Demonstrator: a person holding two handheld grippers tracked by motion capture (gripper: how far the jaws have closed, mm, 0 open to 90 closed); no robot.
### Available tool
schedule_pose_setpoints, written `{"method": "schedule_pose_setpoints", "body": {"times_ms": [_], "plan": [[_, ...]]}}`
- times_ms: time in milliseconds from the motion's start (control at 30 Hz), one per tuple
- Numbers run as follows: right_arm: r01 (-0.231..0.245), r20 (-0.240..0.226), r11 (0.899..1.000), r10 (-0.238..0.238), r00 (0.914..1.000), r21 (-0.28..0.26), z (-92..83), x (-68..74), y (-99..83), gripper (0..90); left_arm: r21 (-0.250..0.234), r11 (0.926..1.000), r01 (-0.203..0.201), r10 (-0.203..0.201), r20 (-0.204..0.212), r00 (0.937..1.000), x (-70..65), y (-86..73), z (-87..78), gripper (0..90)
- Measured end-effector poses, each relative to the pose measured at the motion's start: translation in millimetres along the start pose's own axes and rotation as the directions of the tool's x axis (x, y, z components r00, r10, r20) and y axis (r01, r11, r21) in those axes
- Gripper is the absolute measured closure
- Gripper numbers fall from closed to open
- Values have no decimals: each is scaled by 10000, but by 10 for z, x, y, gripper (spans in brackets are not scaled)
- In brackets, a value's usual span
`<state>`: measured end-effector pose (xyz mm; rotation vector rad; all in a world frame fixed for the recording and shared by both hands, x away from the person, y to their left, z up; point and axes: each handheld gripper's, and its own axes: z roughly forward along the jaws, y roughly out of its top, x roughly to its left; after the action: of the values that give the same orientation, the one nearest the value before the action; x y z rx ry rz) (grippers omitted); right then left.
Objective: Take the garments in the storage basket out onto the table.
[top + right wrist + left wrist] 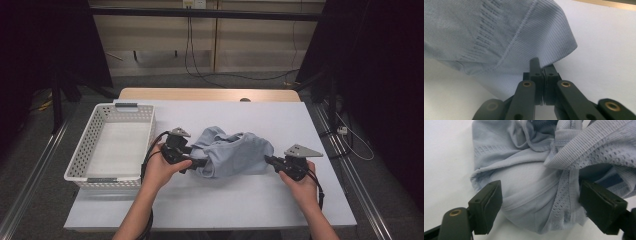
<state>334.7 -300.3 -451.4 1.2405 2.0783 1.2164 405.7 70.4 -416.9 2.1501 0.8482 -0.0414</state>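
The person's forearms frame a crumpled light-blue knit garment (232, 155) mid-surface (280, 210). It lies between both claws: right claw (544, 71) pinches its right edge; left claw (540, 206) stands wide, the bunched left end between its pads, not gripped.

I am watching from high above the near table edge, looking forward and down; both gripper cameras are sitting close behind their jaws, sharing the blue garment (529, 190) ahead.
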Motion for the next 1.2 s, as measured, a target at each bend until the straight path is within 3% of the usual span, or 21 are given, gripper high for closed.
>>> {"method": "schedule_pose_setpoints", "body": {"times_ms": [233,400,533,600,700,867,1000,1133,1200], "plan": [[-95,126,10000,95,9999,-5,10,-21,-10,886,284,9991,-307,304,97,9995,-61,-31,118,286],[-17,256,10000,16,9997,24,16,-25,-11,881,354,9992,-162,165,-81,9998,-46,-42,127,397],[126,367,9999,-125,9992,-3,20,-42,-7,883,394,9992,106,-98,-213,9997,-30,-46,112,524],[231,444,9997,-231,9987,-4,28,-58,0,887,430,9986,314,-313,-26,9995,-21,-51,97,675],[267,485,9996,-267,9985,5,34,-66,7,891,553,9976,414,-416,32,9991,-37,-48,92,743],[461,713,9989,-460,9964,-2,19,-88,20,893,301,9977,612,-612,-12,9981,-14,-36,30,787],[646,1170,9977,-618,9912,-200,-37,-161,36,894,31,9973,734,-735,45,9973,4,-25,-16,800],[271,959,9994,-249,9951,-221,-46,-209,-4,893,77,9973,736,-736,49,9973,-11,-32,3,801],[340,915,9994,-328,9953,-117,-55,-200,-10,892,121,9970,769,-770,72,9970,-16,-33,19,801]]}}
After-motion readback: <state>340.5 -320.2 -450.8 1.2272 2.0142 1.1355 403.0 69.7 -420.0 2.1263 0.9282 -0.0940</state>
